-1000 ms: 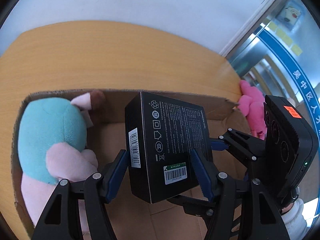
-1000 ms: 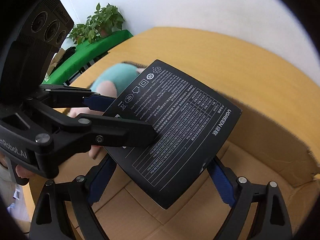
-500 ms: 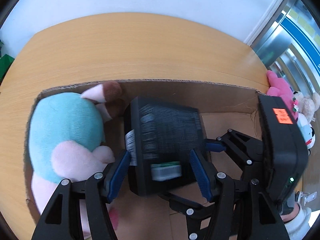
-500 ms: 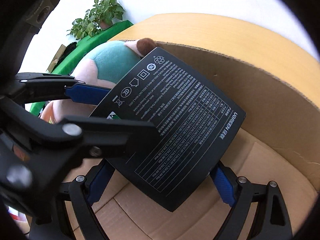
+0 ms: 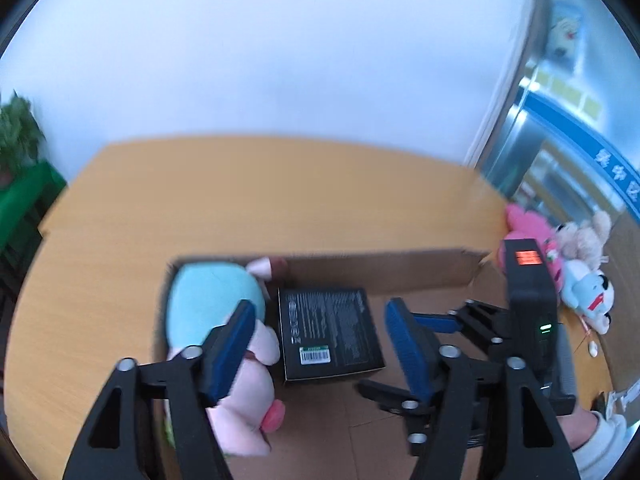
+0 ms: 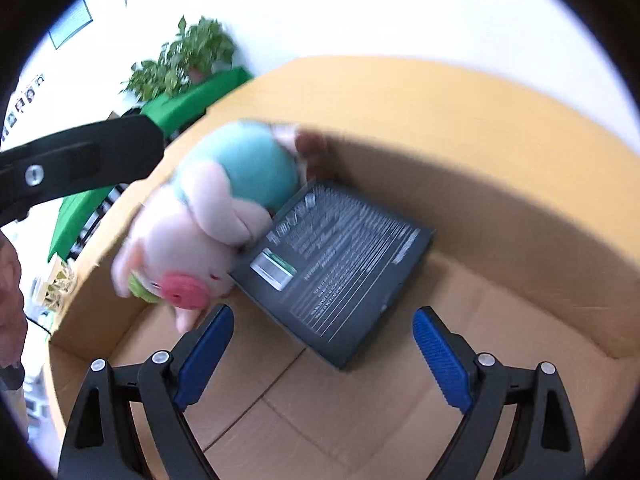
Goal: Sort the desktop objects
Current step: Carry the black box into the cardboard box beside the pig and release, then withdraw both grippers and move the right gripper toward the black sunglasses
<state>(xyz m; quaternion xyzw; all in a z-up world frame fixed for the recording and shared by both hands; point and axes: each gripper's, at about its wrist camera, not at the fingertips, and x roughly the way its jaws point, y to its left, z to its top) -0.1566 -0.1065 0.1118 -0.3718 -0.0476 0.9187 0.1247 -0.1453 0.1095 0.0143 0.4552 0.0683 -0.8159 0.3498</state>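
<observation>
While both grippers hung over the carton, neither held anything. The left gripper (image 5: 318, 334) had its blue-padded fingers (image 5: 232, 346) spread wide, with the black box (image 5: 330, 334) showing in the gap between them but lying lower, on the carton floor. The right gripper (image 6: 324, 354) was likewise spread, its pads (image 6: 438, 358) apart on either side of bare cardboard, and the box (image 6: 340, 268) lay just beyond its tips, touched by neither.

The box rested flat in the carton (image 5: 380, 270), printed side up, a small green-and-white barcode label near its closer edge. Its left side lay against the plush pig (image 5: 224, 320), a soft toy with a teal back, pale pink limbs and a deeper pink snout, which filled the carton's left end. In the right wrist view the pig (image 6: 208, 236) seemed to press on the box's corner, and its brown-tipped ear reached the far wall of the carton (image 6: 500, 216). Both views were blurred, so the fine print on the box could not be read.

From the left wrist view, the body of the right gripper (image 5: 528, 312) stood to the right, over the carton's right end, with an orange sticker on top and a green light on its side. From the right wrist view, one black finger of the left gripper (image 6: 84, 160) crossed the upper left.

The carton sat on a wooden table (image 5: 280, 196). Past its right end a heap of soft toys (image 5: 568, 256), pink, tan and white, lay on the table. A potted plant (image 6: 184, 60) on a green stand stood beyond the table's left side, against a white wall.
</observation>
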